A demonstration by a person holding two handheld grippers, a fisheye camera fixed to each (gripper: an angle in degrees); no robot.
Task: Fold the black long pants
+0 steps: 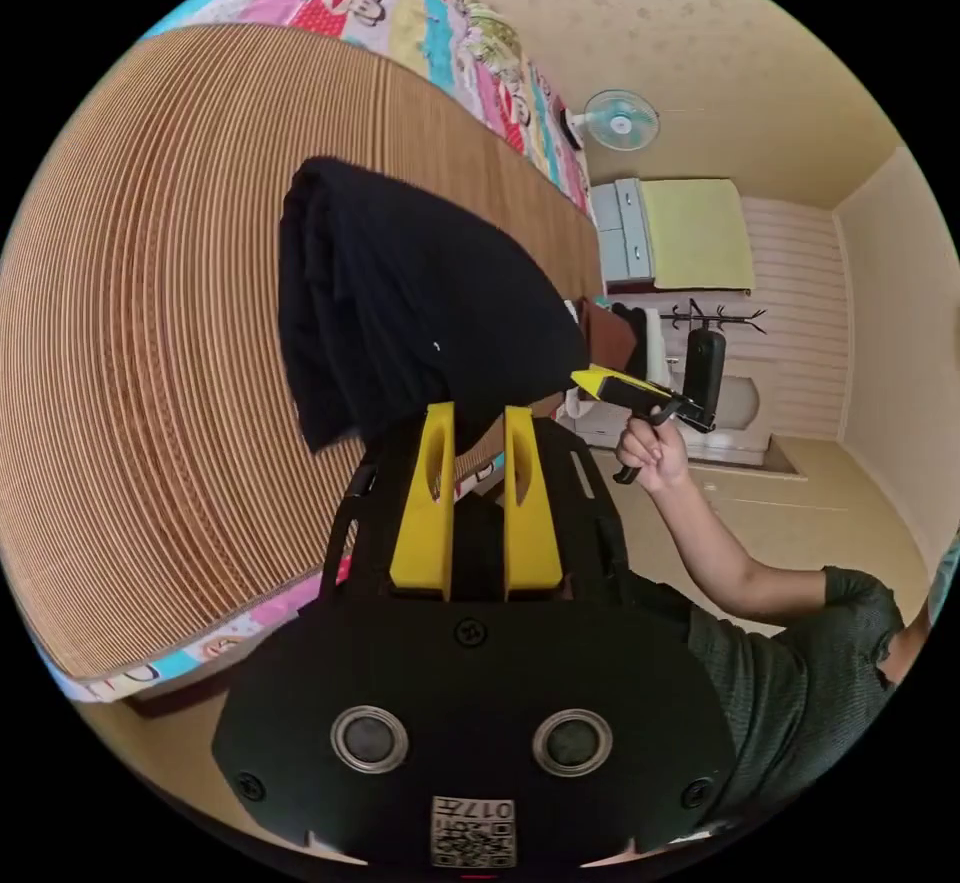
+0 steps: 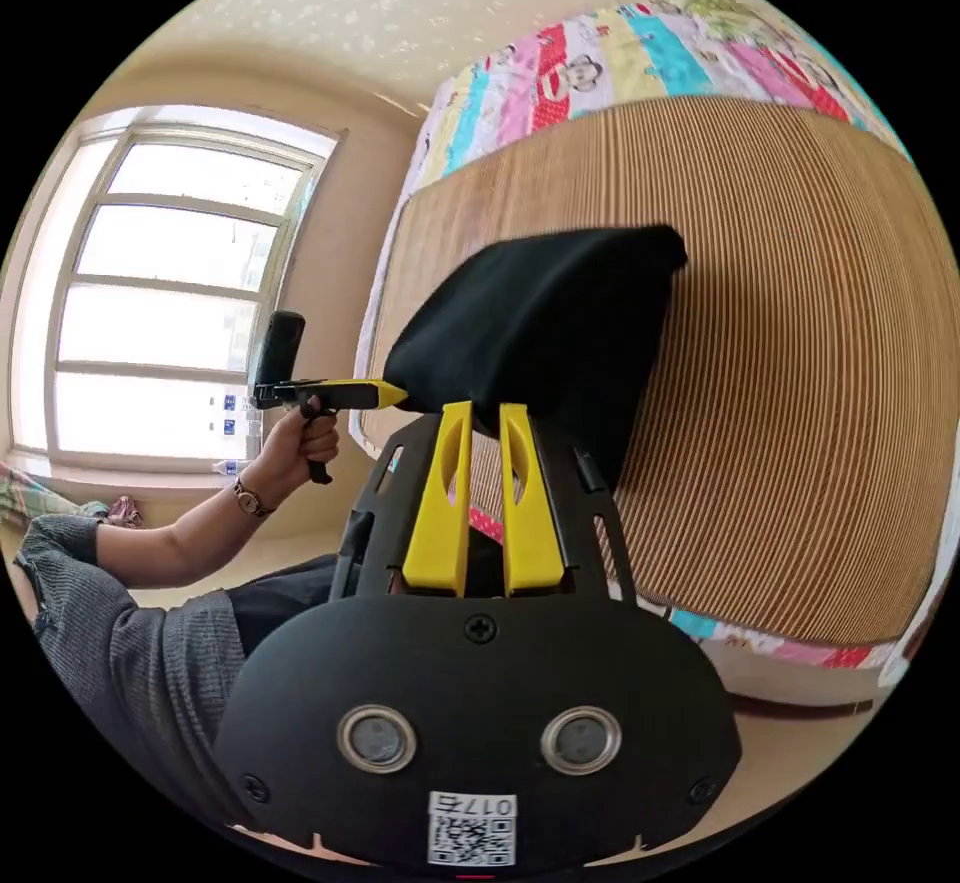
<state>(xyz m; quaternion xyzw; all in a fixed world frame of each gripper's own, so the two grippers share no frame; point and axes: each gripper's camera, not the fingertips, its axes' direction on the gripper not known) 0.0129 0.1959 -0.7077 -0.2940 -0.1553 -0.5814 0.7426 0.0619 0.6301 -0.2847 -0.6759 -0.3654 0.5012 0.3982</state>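
Left gripper view, left to right: brown ribbed bed mat [image 1: 150,373] takes most of the frame, cartoon-print bedsheet [image 1: 440,23] along its far edge. Black long pants [image 1: 400,323] hang bunched in front of the mat, lifted off it. My left gripper [image 1: 478,413] has its yellow jaws close together with pants fabric at the tips; I can't tell if both jaws actually pinch it. Right of that, the right gripper [image 1: 590,380] touches the pants' other edge, with a hand [image 1: 655,448] on its handle. Behind: wall fan [image 1: 620,120], grey cabinet [image 1: 625,228] with yellow cloth [image 1: 697,233], coat rack [image 1: 722,320].

Right gripper view, left to right: bright window [image 2: 170,293], the person's arm with wristwatch [image 2: 247,497], hand holding the left gripper [image 2: 398,393] against the pants' [image 2: 560,323] corner. My right gripper [image 2: 485,411] is narrow-gapped under the cloth; grip unclear there too. Mat [image 2: 800,373] and bedsheet [image 2: 640,53] beyond, the pants blocking the mat's middle.
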